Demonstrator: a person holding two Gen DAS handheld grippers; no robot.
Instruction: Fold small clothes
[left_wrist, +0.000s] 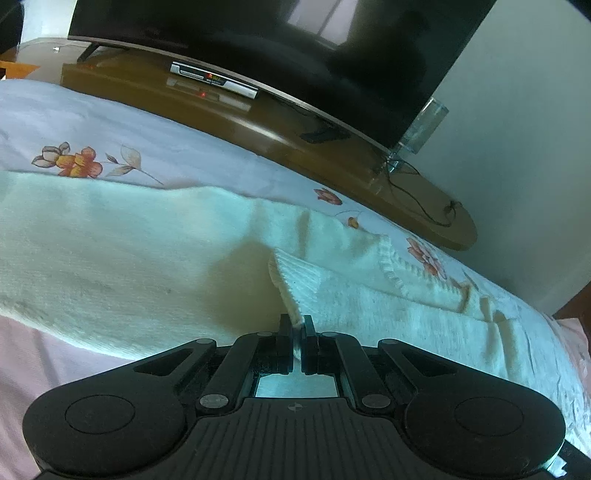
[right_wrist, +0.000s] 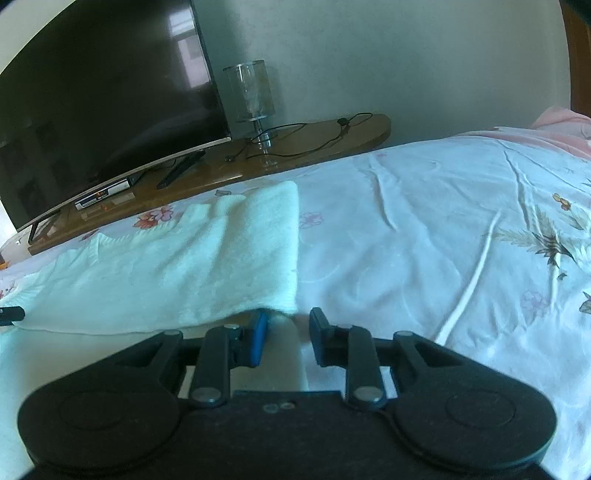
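A cream knitted sweater (left_wrist: 129, 266) lies spread on a floral bedsheet (left_wrist: 166, 155). My left gripper (left_wrist: 296, 325) is shut on the ribbed cuff of the sweater's sleeve (left_wrist: 291, 280) and holds it just above the sweater's body. In the right wrist view the sweater (right_wrist: 192, 266) lies to the left, with a straight folded edge. My right gripper (right_wrist: 286, 323) is open, its jaws either side of the sweater's near corner, with cloth lying between them.
A brown TV stand (right_wrist: 295, 147) runs along the far side of the bed, carrying a large dark TV (right_wrist: 103, 103), a set-top box (left_wrist: 214, 79), a glass lamp (right_wrist: 253, 96) and a cable. A grey wall stands behind. Pink bedding (right_wrist: 561, 125) lies at the far right.
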